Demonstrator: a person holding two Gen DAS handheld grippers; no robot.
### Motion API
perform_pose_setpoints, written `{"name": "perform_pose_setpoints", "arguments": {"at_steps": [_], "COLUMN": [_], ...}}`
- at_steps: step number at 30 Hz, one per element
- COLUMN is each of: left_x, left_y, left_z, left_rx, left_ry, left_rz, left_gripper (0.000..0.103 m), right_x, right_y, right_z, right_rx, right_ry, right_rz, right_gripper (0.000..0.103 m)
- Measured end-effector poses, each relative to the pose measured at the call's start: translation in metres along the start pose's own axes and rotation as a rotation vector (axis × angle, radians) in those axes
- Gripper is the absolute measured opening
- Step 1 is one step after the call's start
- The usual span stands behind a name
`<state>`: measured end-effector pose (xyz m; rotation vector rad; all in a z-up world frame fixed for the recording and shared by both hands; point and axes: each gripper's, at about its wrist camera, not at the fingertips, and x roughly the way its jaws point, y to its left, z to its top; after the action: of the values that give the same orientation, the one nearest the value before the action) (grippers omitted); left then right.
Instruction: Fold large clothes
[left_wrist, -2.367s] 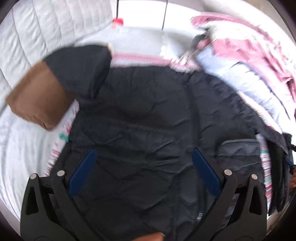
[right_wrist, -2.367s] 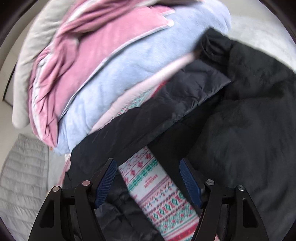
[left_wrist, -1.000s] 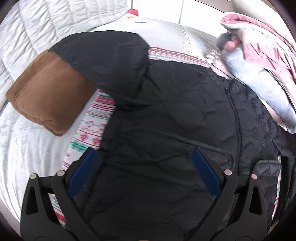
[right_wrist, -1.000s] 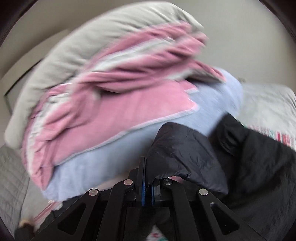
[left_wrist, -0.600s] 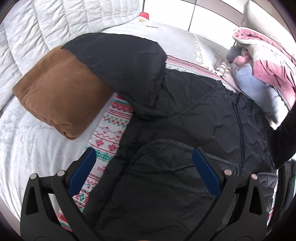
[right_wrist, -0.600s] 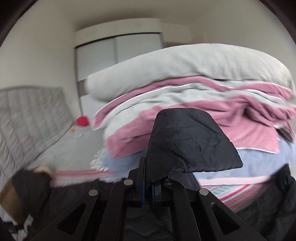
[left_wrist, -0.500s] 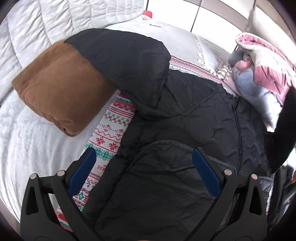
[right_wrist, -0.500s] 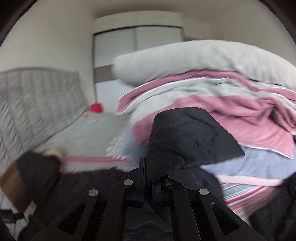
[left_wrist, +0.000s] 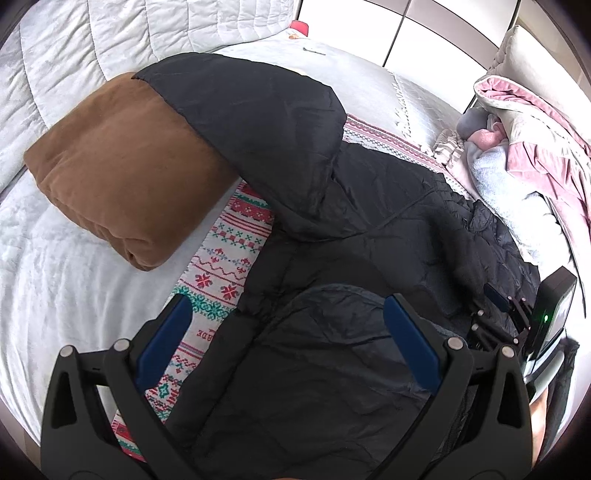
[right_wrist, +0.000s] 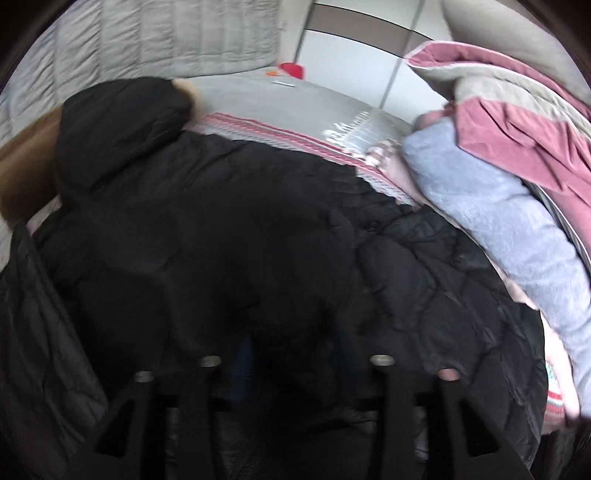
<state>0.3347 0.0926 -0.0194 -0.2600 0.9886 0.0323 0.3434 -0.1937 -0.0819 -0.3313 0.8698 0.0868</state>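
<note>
Left gripper (left_wrist: 288, 339) spread wide, empty, above black quilted jacket (left_wrist: 369, 236). Right gripper (right_wrist: 295, 369) opening, blurred; jacket directly beneath, nothing visibly pinched. Brown cushion (left_wrist: 122, 162) ahead-left under the hood.

Both wrist views close above, angled down onto the black jacket (left_wrist: 369, 229), toward the headboard (left_wrist: 147, 40).

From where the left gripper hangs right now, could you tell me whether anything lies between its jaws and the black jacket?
Nothing visible does. The left gripper hangs open directly over the black jacket, with only air between. The brown cushion lies off to the side, under the jacket's hood, clear of the jaws.
</note>
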Motion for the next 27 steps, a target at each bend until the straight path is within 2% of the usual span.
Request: {"name": "perform_pose_setpoints", "arguments": {"at_steps": [1,4,8,10,12,16,19,22,25,27], "left_x": [0.000,0.000,0.000,0.001,0.002,0.003,0.005,0.002,-0.004,-0.009], "left_y": [0.000,0.000,-0.001,-0.001,-0.002,-0.002,0.000,0.018,0.043,0.057], "left_z": [0.000,0.000,-0.001,-0.001,-0.001,-0.001,0.003,0.012,0.022,0.027], "left_rx": [-0.001,0.001,0.004,0.003,0.003,0.011,0.013,-0.035,-0.112,-0.155], "left_ry": [-0.001,0.000,-0.001,-0.001,0.000,-0.001,0.004,-0.015,-0.031,-0.048], "left_rz": [0.000,0.002,0.005,0.007,0.010,0.014,0.006,0.020,0.019,0.019], "left_gripper": [0.103,0.103,0.103,0.103,0.103,0.103,0.103,0.103,0.103,0.103], "right_x": [-0.002,-0.013,-0.031,-0.032,-0.021,0.031,0.034,0.015,-0.038,-0.061], "right_y": [0.001,-0.002,-0.022,-0.043,-0.061,-0.083,-0.077,-0.074,-0.082,-0.089], "right_z": [0.000,0.002,0.007,0.005,0.001,-0.026,-0.028,-0.016,-0.006,-0.008], "right_rx": [-0.008,0.023,0.143,0.244,0.328,0.479,0.476,0.473,0.493,0.528], "right_ry": [-0.003,-0.013,-0.051,-0.055,-0.017,0.158,0.149,0.158,0.080,0.106], "right_rz": [0.009,0.126,0.194,0.226,0.222,0.227,0.184,0.186,0.211,0.199], "right_gripper": [0.053,0.055,0.061,0.063,0.064,0.064,0.064,0.064,0.064,0.064]}}
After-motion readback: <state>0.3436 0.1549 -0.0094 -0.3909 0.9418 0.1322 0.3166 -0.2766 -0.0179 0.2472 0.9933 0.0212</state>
